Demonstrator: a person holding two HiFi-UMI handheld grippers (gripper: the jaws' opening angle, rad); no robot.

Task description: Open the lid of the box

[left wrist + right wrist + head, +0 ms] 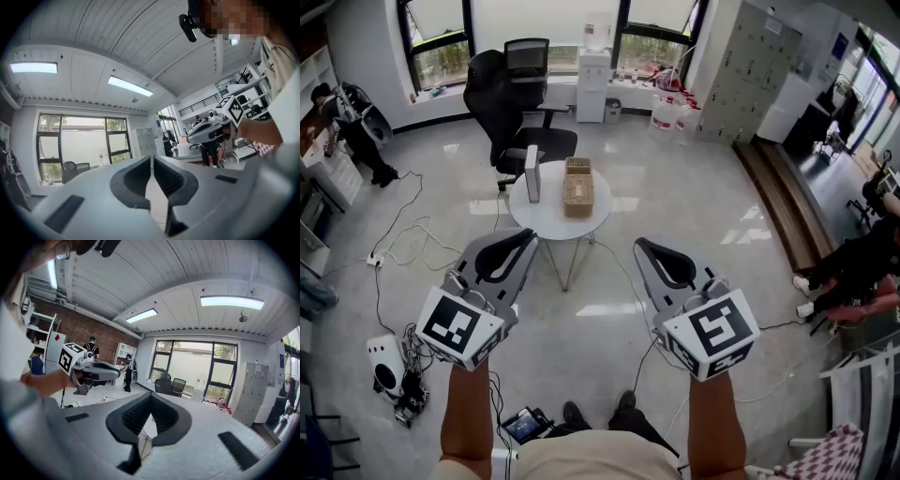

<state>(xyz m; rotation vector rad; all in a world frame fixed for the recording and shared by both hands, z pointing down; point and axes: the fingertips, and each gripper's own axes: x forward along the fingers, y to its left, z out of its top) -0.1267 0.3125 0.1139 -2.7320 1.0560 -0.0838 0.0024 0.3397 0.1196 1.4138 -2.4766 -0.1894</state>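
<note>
A woven tan box [578, 191] stands on the small round white table [551, 218] ahead of me, with its lid down as far as I can tell. Beside it on the left a grey-white slab [532, 172] stands upright. My left gripper [528, 236] [151, 157] is held in the air short of the table's near edge, jaws shut and nothing between them. My right gripper [640, 245] [151, 394] hovers level with it to the right, also shut and empty. Both gripper views point up and out over the room, so neither one shows the box.
A black office chair [517, 105] stands behind the table, and a water dispenser [593, 84] is by the window. Cables [408, 239] and a white device [385, 364] lie on the floor at left. A seated person [853, 272] is at right.
</note>
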